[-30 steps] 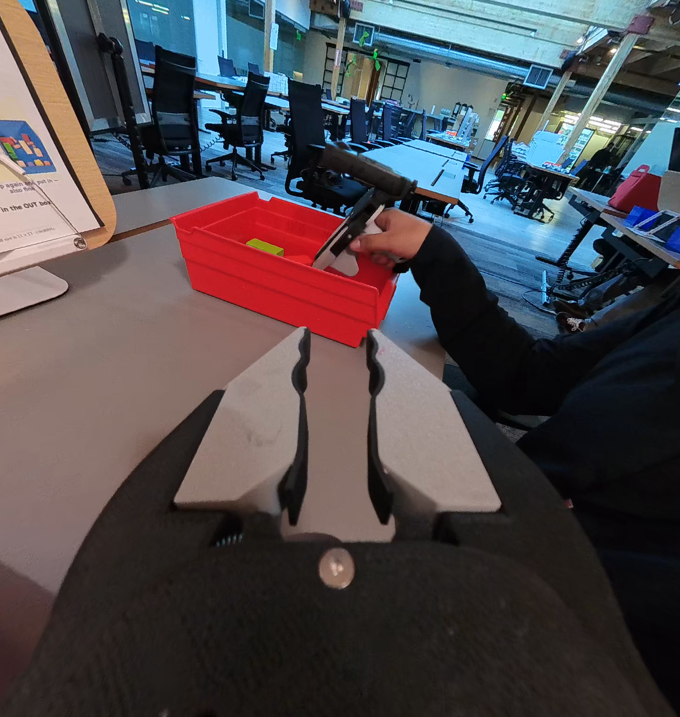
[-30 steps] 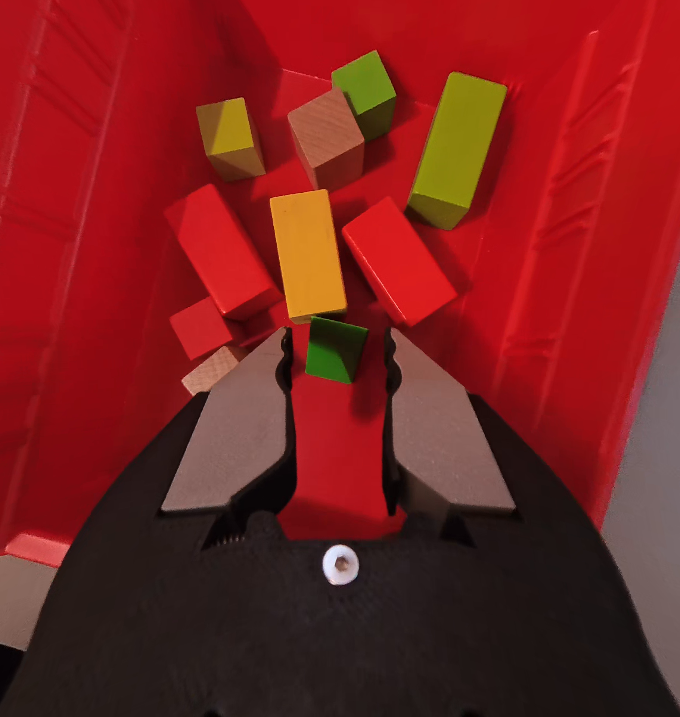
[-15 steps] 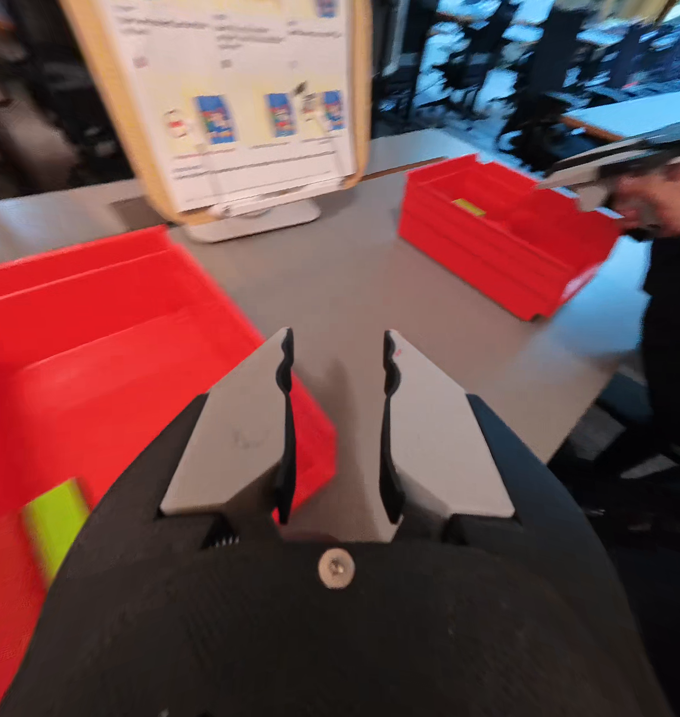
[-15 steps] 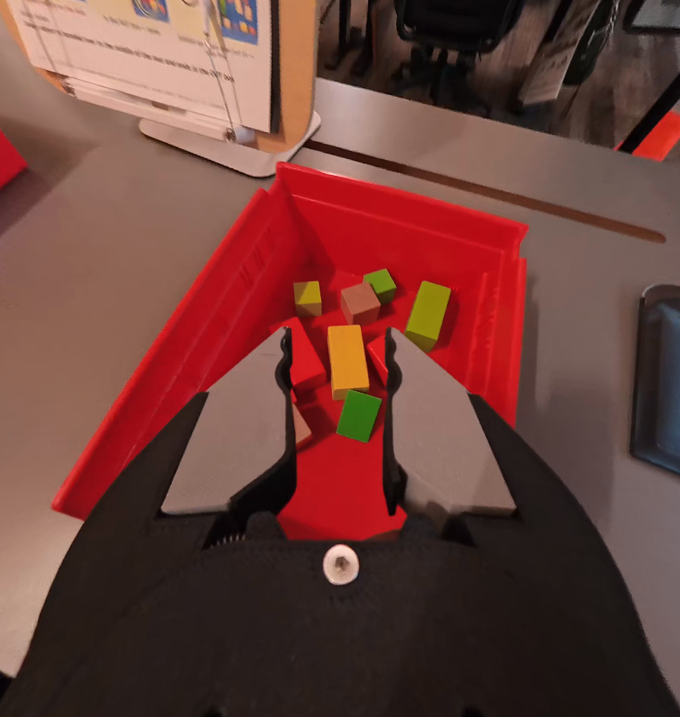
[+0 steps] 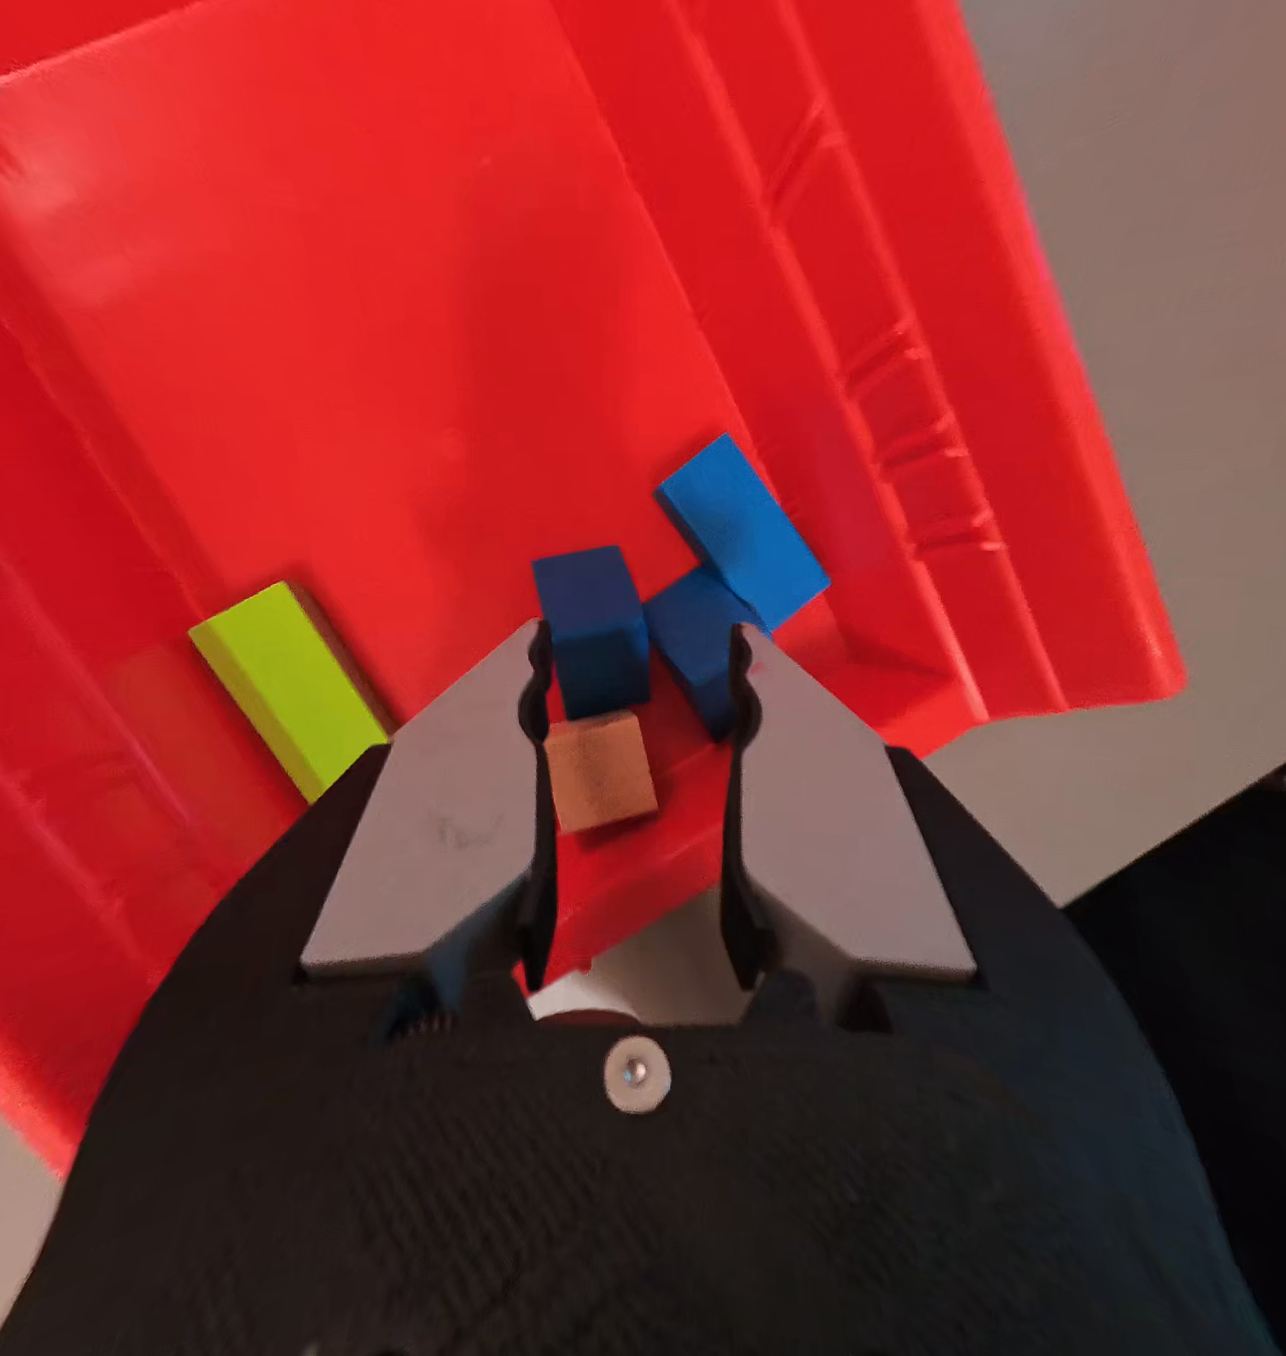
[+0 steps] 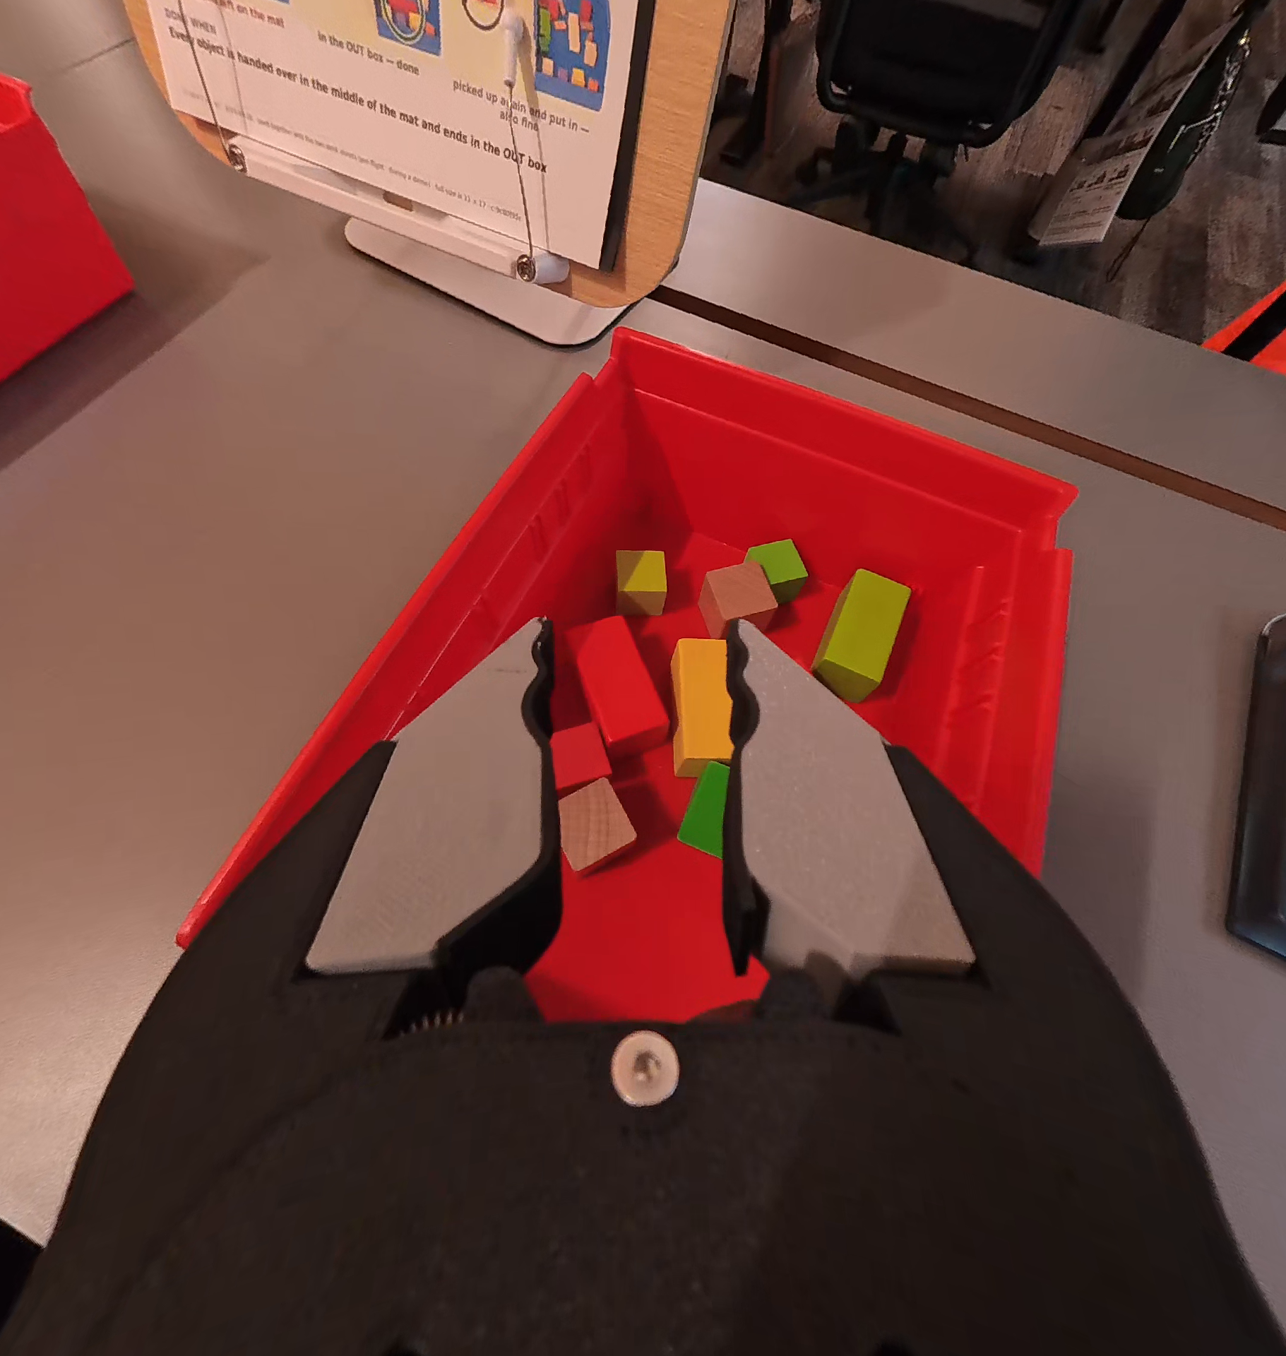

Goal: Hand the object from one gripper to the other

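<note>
Two red bins, one per gripper. Your left gripper (image 5: 636,682) is down in its bin (image 5: 331,330), jaws wide apart w/ nothing gripped; the dark blue block (image 5: 592,631) sits at the tips, hugging the left finger, long axis running away from you. Right gripper (image 6: 636,682) hangs above the other bin (image 6: 845,469), also open, empty. Left's nearer, so it likely picks.
</note>
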A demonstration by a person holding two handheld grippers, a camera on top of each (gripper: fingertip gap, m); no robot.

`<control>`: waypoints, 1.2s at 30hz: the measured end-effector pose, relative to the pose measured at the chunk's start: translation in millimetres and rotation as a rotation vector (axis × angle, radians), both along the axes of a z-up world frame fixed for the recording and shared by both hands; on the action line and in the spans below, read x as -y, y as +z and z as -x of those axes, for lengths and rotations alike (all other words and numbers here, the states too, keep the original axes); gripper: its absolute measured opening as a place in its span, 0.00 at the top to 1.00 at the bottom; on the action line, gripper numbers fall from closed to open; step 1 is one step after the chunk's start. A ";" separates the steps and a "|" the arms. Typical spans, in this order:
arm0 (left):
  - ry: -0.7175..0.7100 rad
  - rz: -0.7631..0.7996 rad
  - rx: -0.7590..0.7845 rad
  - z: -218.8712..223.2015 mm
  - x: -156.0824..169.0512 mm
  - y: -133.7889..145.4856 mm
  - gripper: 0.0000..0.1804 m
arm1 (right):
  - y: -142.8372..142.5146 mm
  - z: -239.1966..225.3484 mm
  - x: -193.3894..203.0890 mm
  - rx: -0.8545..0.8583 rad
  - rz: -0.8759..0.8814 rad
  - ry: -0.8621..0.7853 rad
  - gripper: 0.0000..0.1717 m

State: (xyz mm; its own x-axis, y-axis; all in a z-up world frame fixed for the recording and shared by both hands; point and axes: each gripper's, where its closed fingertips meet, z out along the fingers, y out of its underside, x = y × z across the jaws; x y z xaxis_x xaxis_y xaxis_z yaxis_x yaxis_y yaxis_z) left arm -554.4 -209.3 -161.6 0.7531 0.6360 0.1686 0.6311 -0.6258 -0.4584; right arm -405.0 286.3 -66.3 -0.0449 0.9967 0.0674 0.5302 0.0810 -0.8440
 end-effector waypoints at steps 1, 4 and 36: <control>0.009 0.017 0.004 2.6 -0.2 -5.5 0.75 | -0.1 -0.1 -0.5 0.000 0.001 -0.001 0.74; 0.026 0.123 0.017 9.7 8.5 -23.5 0.77 | -1.0 -0.4 -2.7 0.002 0.003 -0.003 0.74; -0.857 -0.693 -0.106 -206.9 -210.1 145.0 0.83 | 51.0 -52.1 273.1 -0.128 0.509 1.077 0.71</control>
